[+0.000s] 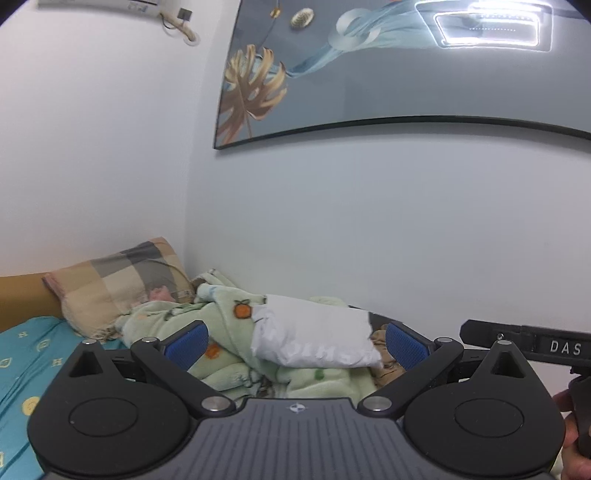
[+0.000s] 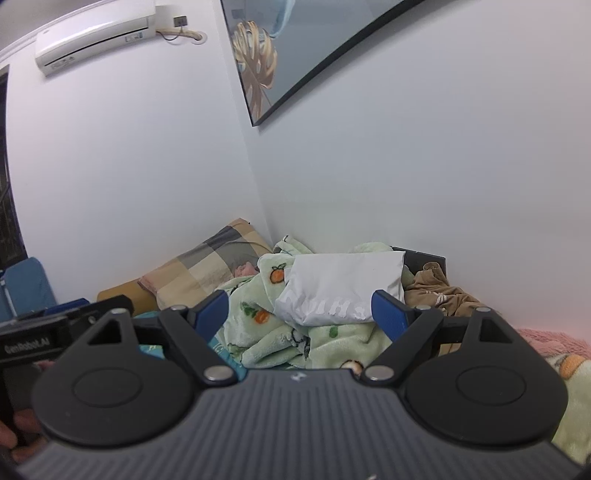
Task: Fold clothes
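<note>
Both grippers, left gripper (image 1: pixel 295 341) and right gripper (image 2: pixel 299 314), gaped wide and empty; next, they should probably lower together onto the brown garment's (image 2: pixel 436 291) edges.

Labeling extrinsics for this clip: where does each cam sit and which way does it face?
Left wrist: on the left gripper, near level, facing the wall and painting over the bed; its open blue fingers, the other gripper and a hand at right show.
Right wrist: on the right gripper, facing the room corner and air conditioner; open fingers and fingertips at lower left show.
Shared: pillow, green blanket, white bag.
</note>
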### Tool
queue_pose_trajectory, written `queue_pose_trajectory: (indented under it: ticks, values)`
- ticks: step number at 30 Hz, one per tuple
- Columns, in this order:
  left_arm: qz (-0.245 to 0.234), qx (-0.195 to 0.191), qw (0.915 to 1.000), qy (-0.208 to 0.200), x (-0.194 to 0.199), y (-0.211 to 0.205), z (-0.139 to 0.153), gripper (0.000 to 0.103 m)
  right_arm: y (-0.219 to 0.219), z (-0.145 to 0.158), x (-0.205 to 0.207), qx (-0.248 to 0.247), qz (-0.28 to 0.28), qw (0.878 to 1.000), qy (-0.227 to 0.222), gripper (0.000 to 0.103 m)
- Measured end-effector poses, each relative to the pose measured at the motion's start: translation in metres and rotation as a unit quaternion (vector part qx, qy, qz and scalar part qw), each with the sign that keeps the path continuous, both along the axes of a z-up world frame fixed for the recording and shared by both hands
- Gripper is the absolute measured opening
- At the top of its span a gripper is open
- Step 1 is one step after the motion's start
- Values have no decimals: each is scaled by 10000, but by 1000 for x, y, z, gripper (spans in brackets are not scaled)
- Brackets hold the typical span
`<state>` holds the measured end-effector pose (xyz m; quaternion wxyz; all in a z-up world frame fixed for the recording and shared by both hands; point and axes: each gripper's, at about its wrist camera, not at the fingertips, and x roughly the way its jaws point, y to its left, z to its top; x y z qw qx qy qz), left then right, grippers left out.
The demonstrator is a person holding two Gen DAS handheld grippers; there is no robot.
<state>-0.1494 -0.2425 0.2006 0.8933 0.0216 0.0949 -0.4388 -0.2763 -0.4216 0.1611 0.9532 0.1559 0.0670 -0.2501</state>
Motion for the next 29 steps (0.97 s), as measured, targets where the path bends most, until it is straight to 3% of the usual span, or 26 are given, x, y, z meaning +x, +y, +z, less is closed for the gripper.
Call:
queue_pose_trajectory:
  ticks: [14, 29]
  values:
    - [340, 179, 9992, -76, -3, 30, -58, 103, 48, -50, 6, -438, -90, 9990, -95, 86]
    - [494, 162, 9986, 108, 4, 47, -83, 103, 59, -74, 17, -513, -204, 9985, 30, 86]
